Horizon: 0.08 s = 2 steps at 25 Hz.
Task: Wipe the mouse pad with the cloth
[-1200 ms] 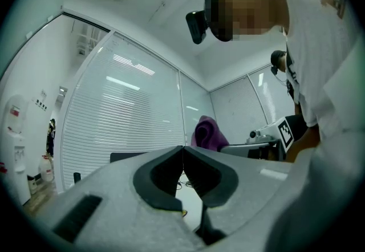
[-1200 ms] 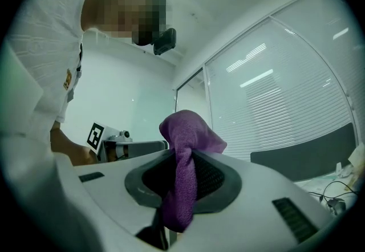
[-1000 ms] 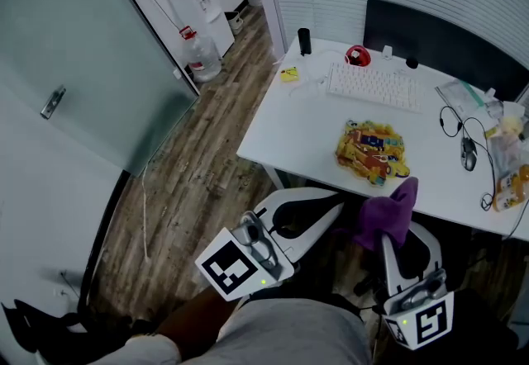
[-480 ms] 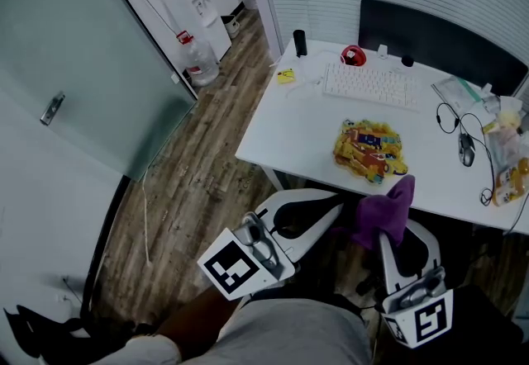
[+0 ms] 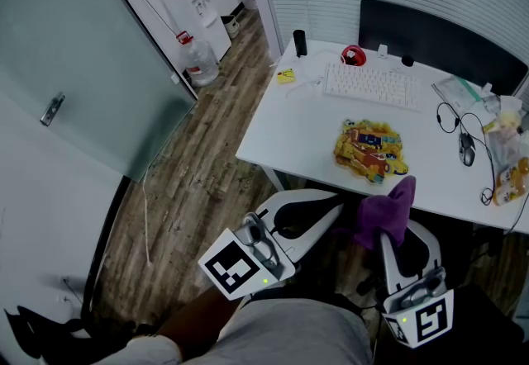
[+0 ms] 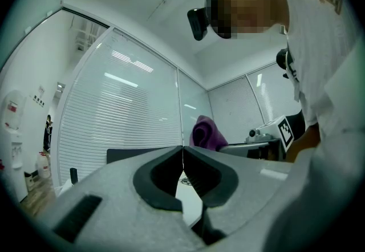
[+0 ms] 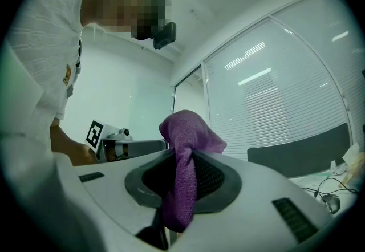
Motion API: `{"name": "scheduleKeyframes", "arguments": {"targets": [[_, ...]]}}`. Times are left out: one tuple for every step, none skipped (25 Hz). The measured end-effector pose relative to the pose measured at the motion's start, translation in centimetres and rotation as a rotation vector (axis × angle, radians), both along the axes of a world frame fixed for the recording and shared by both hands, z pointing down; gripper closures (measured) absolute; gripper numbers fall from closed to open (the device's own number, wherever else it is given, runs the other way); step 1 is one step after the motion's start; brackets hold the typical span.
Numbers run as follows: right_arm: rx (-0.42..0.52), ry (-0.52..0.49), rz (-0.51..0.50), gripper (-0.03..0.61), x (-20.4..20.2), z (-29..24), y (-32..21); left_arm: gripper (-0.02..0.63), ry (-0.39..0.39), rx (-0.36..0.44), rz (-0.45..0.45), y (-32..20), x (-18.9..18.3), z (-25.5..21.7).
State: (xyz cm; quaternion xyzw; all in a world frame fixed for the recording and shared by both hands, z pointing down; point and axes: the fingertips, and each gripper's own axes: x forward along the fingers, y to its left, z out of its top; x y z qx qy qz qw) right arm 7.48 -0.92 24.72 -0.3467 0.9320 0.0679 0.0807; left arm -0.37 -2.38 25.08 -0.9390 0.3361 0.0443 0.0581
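Cloth (image 7: 185, 148) is pinched in the right tool (image 7: 182, 188), jaws clamped on its middle, the rest bunched above the tips. Left tool (image 6: 183, 159) is closed, nothing in it. Mouse pad (image 5: 371, 149), which I take to be the colourful patch, lies near the tabletop (image 5: 297, 124) front edge, between keyboard (image 5: 368, 84) and the tools. Both tools sit below the edge, off the tabletop. Pad is straight ahead of the right tool and cloth, slightly left. Right is nearer, so it likely reaches forward and up.
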Motion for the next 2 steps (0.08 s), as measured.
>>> {"name": "scheduleKeyframes", "arguments": {"targets": [[-0.001,0.000,0.001,0.514,0.01,-0.01,-0.01,0.598,-0.001,-0.001,0.000,0.00,-0.02,-0.01],[-0.004,0.001,0.003,0.514,0.02,0.00,-0.02,0.598,-0.003,-0.001,0.000,0.00,-0.05,-0.02]]}}
